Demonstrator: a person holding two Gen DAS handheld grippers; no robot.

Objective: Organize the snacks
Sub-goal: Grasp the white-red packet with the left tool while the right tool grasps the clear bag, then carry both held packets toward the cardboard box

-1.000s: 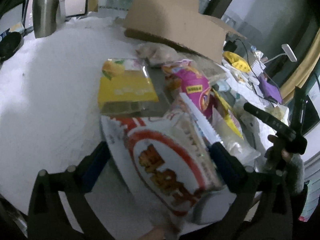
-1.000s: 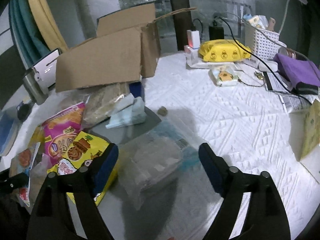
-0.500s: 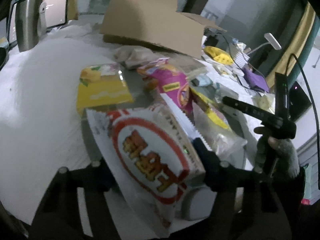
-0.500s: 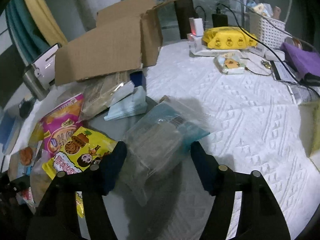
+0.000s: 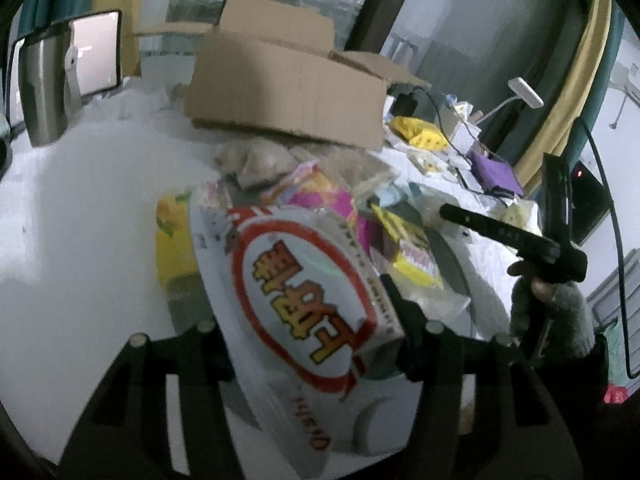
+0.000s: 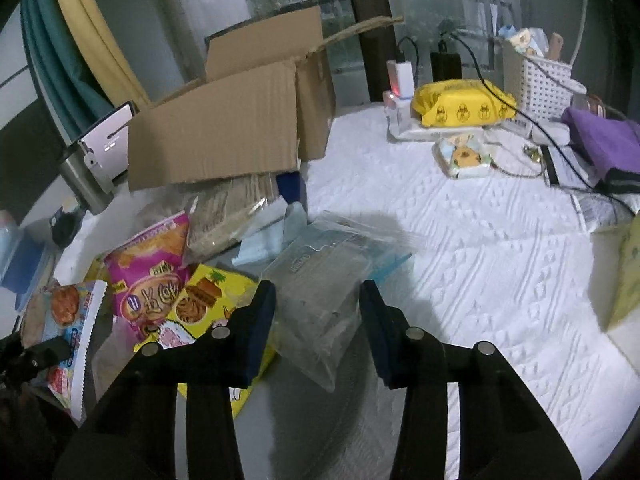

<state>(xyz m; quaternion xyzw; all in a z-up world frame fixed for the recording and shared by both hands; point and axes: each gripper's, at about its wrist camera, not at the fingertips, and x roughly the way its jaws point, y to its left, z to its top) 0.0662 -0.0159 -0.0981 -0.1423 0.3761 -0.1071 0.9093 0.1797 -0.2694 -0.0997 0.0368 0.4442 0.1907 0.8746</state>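
A white snack bag with a red oval is tilted up off the table between the fingers of my left gripper; its jaws are closing and press on the bag's sides. My right gripper is closing on a clear plastic packet, which is squeezed between the pads and lies on the grey mat. Left of it lie a yellow biscuit bag and a pink chip bag. The open cardboard box stands behind the pile. In the left wrist view a gloved hand holds the right gripper.
A steel kettle stands at the far left on the white quilted cloth. At the back right are a yellow wipes pack, a white basket, a purple cloth and cables. More packets lie against the box.
Both grippers have narrowed from wide open onto their packets. The left one has risen and rolled, tipping the white and red bag up. The clear packet has bunched up between the right fingers.
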